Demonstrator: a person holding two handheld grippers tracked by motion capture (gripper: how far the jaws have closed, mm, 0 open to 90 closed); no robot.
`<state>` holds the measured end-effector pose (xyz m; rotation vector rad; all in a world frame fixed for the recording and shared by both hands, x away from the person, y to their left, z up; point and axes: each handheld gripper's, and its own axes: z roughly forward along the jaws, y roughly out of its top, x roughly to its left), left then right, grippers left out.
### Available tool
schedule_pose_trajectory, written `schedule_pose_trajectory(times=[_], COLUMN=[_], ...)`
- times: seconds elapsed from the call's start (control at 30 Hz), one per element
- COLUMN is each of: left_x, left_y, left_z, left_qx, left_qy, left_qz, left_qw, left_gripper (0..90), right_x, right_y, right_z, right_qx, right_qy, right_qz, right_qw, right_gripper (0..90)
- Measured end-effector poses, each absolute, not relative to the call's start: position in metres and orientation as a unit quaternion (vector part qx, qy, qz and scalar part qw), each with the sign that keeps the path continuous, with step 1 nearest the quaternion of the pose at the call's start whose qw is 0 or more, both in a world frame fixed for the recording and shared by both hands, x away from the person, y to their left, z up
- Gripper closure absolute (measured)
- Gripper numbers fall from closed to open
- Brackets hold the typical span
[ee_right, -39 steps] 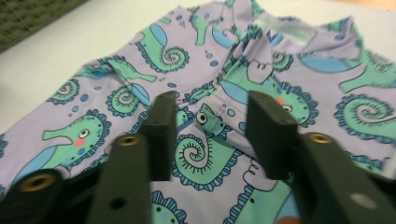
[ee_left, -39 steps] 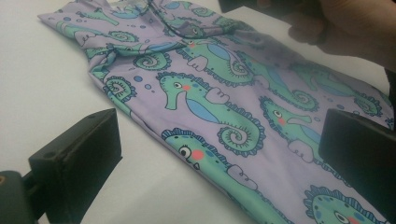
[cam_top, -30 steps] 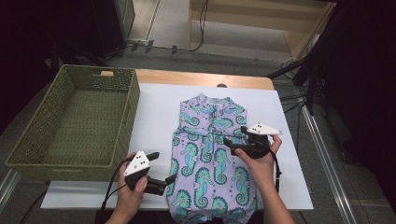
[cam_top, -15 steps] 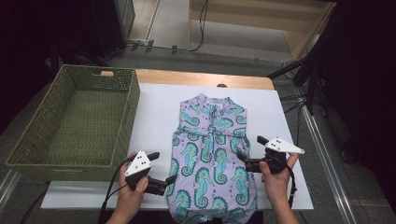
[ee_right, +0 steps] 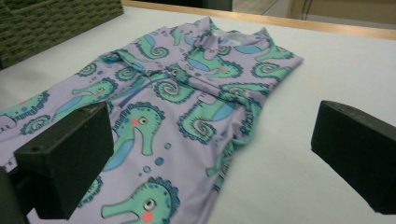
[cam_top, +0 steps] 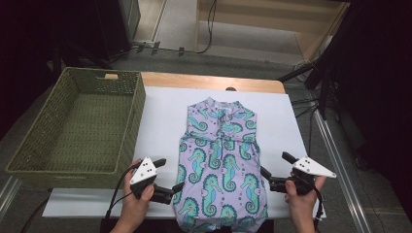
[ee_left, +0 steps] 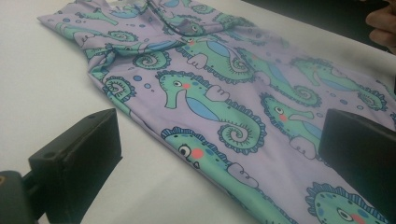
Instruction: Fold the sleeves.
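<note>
A sleeveless lavender garment (cam_top: 218,160) printed with green seahorses lies flat on the white table (cam_top: 160,111), collar at the far end. My left gripper (cam_top: 170,174) rests at the garment's lower left edge, its jaws open. In the left gripper view the garment (ee_left: 224,107) lies under the open left gripper (ee_left: 219,154), unpinched. My right gripper (cam_top: 273,163) is at the lower right edge; its jaws have just been opening and stand wide. In the right gripper view the hem of the garment (ee_right: 187,107) lies below the right gripper (ee_right: 210,154), with nothing gripped.
A green woven basket (cam_top: 138,116) stands on the left of the table, close to the garment. White tabletop (cam_top: 277,116) shows to the garment's right. A wooden strip (cam_top: 209,81) runs along the far edge, and cables lie on the floor beyond.
My right gripper has moved from over the garment's right half out to its right edge and nearer the person. The left gripper and the garment have stayed put.
</note>
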<state>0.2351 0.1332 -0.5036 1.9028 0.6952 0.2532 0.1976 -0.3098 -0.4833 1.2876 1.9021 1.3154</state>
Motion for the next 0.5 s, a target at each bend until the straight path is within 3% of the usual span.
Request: schedule_pose_trajectory(times=[0.5], left_x=[0.235], left_y=[0.133], left_z=[-0.504], left_qx=[0.794], left_qy=[0.291], left_qz=[0.106], left_qw=[0.523], left_gripper=[0.0], right_x=[0.172], right_y=[-0.341], right_z=[-0.502], right_qx=[0.495], right_qy=[0.689], right_qz=[0.471], right_qw=[0.243], right_gripper=[0.0])
